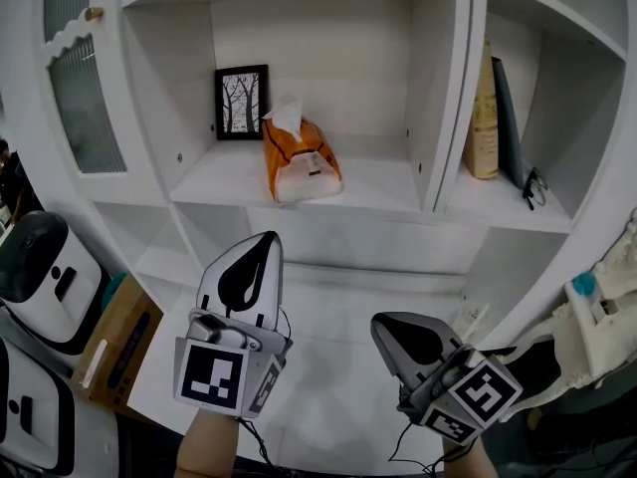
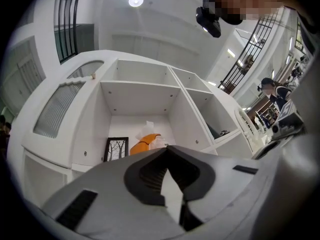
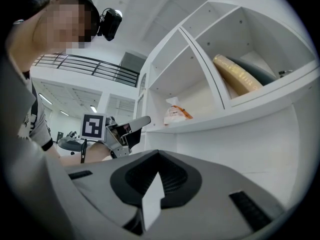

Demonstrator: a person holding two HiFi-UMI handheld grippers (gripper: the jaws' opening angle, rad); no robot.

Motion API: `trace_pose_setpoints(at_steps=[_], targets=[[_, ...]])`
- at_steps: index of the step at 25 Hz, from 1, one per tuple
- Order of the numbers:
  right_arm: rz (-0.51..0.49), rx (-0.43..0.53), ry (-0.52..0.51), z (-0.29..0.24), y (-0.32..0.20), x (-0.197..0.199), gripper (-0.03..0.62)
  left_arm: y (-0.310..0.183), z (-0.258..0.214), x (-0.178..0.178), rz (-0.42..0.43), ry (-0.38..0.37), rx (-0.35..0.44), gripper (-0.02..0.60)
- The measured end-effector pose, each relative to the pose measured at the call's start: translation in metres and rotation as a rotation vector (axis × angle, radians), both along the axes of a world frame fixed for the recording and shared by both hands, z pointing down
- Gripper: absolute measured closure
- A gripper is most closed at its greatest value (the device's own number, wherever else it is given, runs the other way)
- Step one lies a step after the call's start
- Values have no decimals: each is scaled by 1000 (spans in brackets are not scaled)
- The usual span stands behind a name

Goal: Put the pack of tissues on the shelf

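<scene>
1. On the middle board of the white shelf (image 1: 383, 185) lies the pack of tissues (image 1: 301, 162). It is orange and white, with one tissue sticking up from its top.
2. Its far left corner is just beside a framed picture (image 1: 242, 102) that stands against the back wall. Its near end comes close to the board's front edge, left of the board's middle.
3. Below and in front of that edge, the left gripper (image 1: 267, 239) points up toward the pack and stays clear of it. Its jaws are pressed together with nothing between them.
4. Lower and further right, the right gripper (image 1: 380, 327) is well apart from the pack. Its jaws also meet, and it is empty.
5. Past the upright divider, the right-hand board carries a tan book (image 1: 484, 118) and a pair of glasses (image 1: 533, 187).
</scene>
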State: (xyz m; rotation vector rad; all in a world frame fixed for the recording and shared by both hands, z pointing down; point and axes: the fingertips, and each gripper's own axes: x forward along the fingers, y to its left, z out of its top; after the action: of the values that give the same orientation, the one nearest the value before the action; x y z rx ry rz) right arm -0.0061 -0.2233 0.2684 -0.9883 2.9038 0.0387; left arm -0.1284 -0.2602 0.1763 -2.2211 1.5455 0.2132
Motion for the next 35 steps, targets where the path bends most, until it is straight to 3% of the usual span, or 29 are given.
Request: trace_pose_setpoints(at_steps=[35], targets=[[-220, -23, -17, 13, 52, -48, 582, 101, 64, -7, -37, 88, -143, 560]])
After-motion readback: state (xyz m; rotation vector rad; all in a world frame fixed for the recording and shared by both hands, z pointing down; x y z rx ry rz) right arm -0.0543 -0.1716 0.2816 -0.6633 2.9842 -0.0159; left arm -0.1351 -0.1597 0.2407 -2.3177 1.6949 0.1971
